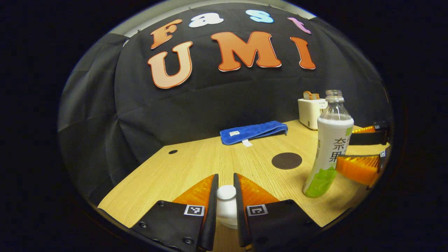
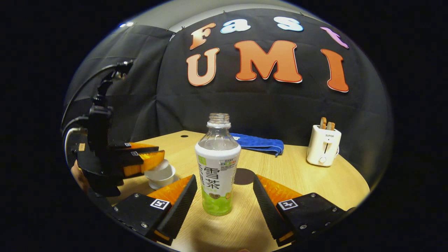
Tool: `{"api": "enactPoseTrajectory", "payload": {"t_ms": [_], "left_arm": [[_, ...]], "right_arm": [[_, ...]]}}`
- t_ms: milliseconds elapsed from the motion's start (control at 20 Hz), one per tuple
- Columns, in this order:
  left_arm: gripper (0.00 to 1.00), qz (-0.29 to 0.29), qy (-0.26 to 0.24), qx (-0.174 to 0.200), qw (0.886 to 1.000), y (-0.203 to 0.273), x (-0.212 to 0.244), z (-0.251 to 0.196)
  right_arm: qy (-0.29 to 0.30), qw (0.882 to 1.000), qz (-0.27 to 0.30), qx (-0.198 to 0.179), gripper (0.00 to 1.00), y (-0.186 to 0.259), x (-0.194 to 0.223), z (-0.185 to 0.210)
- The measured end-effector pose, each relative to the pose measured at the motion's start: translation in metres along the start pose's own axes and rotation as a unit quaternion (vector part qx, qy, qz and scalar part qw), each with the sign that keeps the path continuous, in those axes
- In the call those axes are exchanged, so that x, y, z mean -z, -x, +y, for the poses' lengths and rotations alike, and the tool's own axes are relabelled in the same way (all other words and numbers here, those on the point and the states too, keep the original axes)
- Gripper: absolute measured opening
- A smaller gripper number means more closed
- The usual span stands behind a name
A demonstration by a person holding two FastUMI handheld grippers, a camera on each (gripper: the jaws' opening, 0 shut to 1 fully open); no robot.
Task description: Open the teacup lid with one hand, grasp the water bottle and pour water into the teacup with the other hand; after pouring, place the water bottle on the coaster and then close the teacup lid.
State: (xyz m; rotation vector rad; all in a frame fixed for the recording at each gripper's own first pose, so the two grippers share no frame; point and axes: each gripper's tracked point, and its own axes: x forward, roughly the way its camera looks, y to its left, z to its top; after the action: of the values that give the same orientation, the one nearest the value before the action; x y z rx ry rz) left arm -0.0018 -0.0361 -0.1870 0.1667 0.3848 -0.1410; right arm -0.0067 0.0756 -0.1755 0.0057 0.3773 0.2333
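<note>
1. Water bottle (image 2: 217,164) upright on the wooden table (image 2: 336,182), cap off, neck open, green liquid low in the base.
2. Right gripper (image 2: 224,196) spread wide, one finger on either side of the bottle, both pads clear of its label; nothing grasped.
3. Same bottle (image 1: 330,143) in the left gripper view, flanked by the right gripper's orange fingers (image 1: 357,168) coming in from the edge, a gap visible between pad and label.
4. Left gripper (image 1: 226,196) closed in around the white knob of the teacup lid (image 1: 226,192), black pads tight against both sides of the knob; clenched on the lid.
5. From the right gripper view, left gripper (image 2: 154,159) to the left of the bottle, orange fingers low over the white teacup (image 2: 161,175); contact with the lid not clear from this angle.
6. Teacup resting on the table left of the bottle, lid (image 2: 157,168) seated on it or just at the rim; cannot tell which.
7. Dark round coaster (image 2: 244,176) flat on the table just behind the bottle, bare; seen in the left gripper view (image 1: 286,160) to the left of the bottle.
8. Blue folded towel (image 2: 260,142) lying farther behind the bottle, near the wall.
9. White toaster (image 2: 322,145) with bread in its slots standing behind and to the right of the bottle.
</note>
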Motion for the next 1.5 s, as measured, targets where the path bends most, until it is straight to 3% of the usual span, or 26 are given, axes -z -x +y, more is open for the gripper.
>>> {"api": "enactPoseTrajectory", "payload": {"t_ms": [150, 500, 600, 800, 850, 950, 1100, 1200, 1300, 1350, 1500], "left_arm": [[0.26, -0.025, 0.023, -0.013, 0.999, 0.004, -0.016, 0.012], [0.29, -0.050, 0.084, -0.038, 0.994, 0.015, -0.026, 0.047], [0.27, -0.051, 0.093, -0.047, 0.993, 0.017, -0.023, 0.059], [0.29, -0.054, 0.103, -0.066, 0.991, 0.023, -0.017, 0.077], [0.29, -0.053, 0.105, -0.071, 0.991, 0.023, -0.013, 0.082], [0.29, -0.049, 0.111, -0.075, 0.990, 0.024, -0.008, 0.086], [0.27, -0.051, 0.116, -0.083, 0.988, 0.028, -0.006, 0.095], [0.27, -0.049, 0.116, -0.087, 0.988, 0.029, -0.004, 0.100], [0.30, -0.048, 0.118, -0.090, 0.988, 0.030, -0.003, 0.105], [0.27, -0.048, 0.121, -0.093, 0.987, 0.031, -0.001, 0.108], [0.27, -0.043, 0.123, -0.096, 0.987, 0.032, 0.005, 0.114]], "right_arm": [[-0.003, 1.000, 0.011, -0.001, 0.97, -0.008, 0.006, 0.002], [-0.019, 0.999, 0.036, -0.010, 0.92, -0.026, 0.017, 0.011], [-0.024, 0.999, 0.043, -0.010, 0.80, -0.030, 0.019, 0.012], [-0.028, 0.998, 0.057, -0.004, 0.74, -0.037, 0.025, 0.014], [-0.029, 0.998, 0.059, -0.005, 0.65, -0.040, 0.025, 0.015], [-0.021, 0.998, 0.065, -0.005, 0.66, -0.041, 0.024, 0.016], [0.023, 0.998, 0.065, 0.006, 0.62, -0.041, 0.018, 0.014], [0.066, 0.996, 0.058, 0.023, 0.65, -0.043, 0.011, 0.007], [0.101, 0.993, 0.056, 0.035, 0.60, -0.044, 0.006, 0.003], [0.117, 0.991, 0.054, 0.038, 0.64, -0.045, 0.002, 0.002], [0.164, 0.984, 0.055, 0.052, 0.64, -0.049, -0.003, -0.003]]}}
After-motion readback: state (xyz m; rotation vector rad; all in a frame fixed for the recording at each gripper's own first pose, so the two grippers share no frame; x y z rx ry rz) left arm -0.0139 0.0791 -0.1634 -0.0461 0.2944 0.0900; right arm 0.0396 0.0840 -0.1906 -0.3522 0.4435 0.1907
